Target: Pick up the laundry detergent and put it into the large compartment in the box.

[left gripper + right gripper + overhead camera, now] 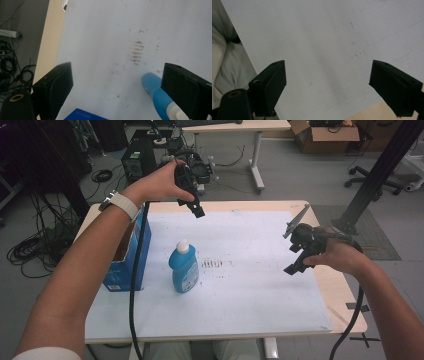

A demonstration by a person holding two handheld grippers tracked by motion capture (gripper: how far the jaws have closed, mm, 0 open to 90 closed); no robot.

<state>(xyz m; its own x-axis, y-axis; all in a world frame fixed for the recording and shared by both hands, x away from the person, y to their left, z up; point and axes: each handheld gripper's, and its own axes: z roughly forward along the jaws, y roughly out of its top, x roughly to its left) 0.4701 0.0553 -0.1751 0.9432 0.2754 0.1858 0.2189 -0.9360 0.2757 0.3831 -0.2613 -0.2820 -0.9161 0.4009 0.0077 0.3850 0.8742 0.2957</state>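
A blue bottle [183,268] with a white cap stands on the white sheet [240,285] left of centre. A blue open-topped box [128,262] stands at the sheet's left edge. My left gripper [197,210] hangs high over the far left of the table, open and empty. In the left gripper view the bottle [156,95] lies below, partly behind the right jaw, and the box's corner [83,116] shows at the bottom. My right gripper [292,265] hovers over the sheet's right side, held in a hand, jaws wide apart with nothing between them.
Brown smudges [212,264] mark the sheet just right of the bottle. The wooden table edge [345,295] runs along the right. Beyond the table are a desk, a computer tower [137,162], cables on the floor and a black post [372,180].
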